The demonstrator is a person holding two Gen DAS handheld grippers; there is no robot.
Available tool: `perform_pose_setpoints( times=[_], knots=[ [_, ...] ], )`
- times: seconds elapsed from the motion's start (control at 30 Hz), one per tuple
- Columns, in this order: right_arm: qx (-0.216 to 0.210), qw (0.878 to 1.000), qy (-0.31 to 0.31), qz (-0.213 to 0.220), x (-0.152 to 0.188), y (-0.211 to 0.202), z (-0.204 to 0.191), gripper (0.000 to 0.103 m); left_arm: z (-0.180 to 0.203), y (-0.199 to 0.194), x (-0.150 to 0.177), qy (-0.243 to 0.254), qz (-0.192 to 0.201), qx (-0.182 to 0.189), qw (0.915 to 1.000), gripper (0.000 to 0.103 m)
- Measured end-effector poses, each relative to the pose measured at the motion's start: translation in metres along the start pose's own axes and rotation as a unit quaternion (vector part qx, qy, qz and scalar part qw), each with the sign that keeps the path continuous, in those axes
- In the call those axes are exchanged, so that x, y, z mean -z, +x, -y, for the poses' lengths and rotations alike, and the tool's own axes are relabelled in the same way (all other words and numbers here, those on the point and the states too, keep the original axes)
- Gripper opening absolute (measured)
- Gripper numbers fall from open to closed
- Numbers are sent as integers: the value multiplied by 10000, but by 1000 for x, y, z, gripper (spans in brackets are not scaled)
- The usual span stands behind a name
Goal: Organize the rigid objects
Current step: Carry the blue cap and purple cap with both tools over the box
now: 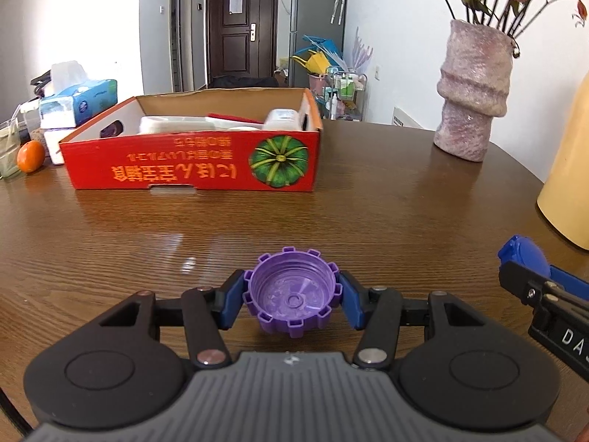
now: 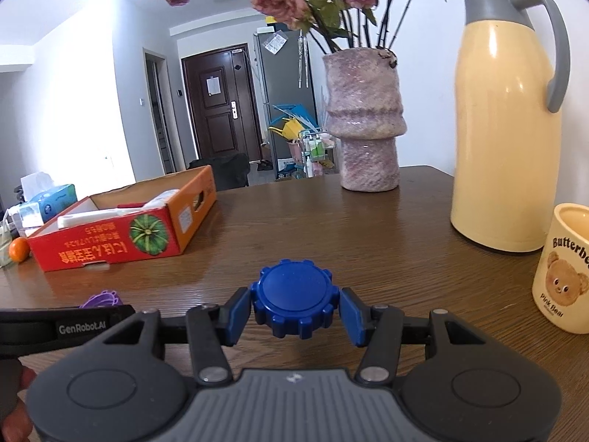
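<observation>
Tongs on the left (image 1: 291, 296) grip a purple cap (image 1: 292, 293), hollow side up, above the wooden bench (image 1: 368, 213). Right tongs (image 2: 295, 300) clamp a blue cap (image 2: 295, 296), flat top up, pads pressed against its notched rim. Beyond both, a red box (image 1: 191, 162) sits on the bench, well apart from a pink vase (image 2: 364, 121) and yellow flask (image 2: 504, 129).

Home, dining area: wooden table (image 2: 368, 221) with vase of dried roses (image 2: 364, 121), thermos jug (image 2: 504, 129), bear mug (image 2: 563, 269), tissue box (image 1: 79, 101); entry door (image 1: 241, 25) and fridge (image 1: 316, 18) behind.
</observation>
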State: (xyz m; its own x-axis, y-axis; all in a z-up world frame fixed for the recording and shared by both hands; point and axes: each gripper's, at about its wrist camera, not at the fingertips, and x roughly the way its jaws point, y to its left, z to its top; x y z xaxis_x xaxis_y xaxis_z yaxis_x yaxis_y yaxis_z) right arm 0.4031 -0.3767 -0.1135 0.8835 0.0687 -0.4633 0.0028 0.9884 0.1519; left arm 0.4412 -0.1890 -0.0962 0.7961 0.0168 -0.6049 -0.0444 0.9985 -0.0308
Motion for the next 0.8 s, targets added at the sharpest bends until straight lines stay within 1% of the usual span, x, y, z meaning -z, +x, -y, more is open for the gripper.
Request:
perform_pose_setpoints(
  times=[0.3,0.57,0.8],
  knots=[
    [-158,9998,-39,59,9,-6,-45,52,-43,-13,-3,-198,163,-101,9996,55],
    [-267,9996,-59,16,15,-7,-86,52,-86,-22,-8,-383,257,-202,9987,55],
    [-360,9993,-27,89,15,-7,-116,52,-118,-28,-16,-508,404,-246,9976,55]
  ],
)
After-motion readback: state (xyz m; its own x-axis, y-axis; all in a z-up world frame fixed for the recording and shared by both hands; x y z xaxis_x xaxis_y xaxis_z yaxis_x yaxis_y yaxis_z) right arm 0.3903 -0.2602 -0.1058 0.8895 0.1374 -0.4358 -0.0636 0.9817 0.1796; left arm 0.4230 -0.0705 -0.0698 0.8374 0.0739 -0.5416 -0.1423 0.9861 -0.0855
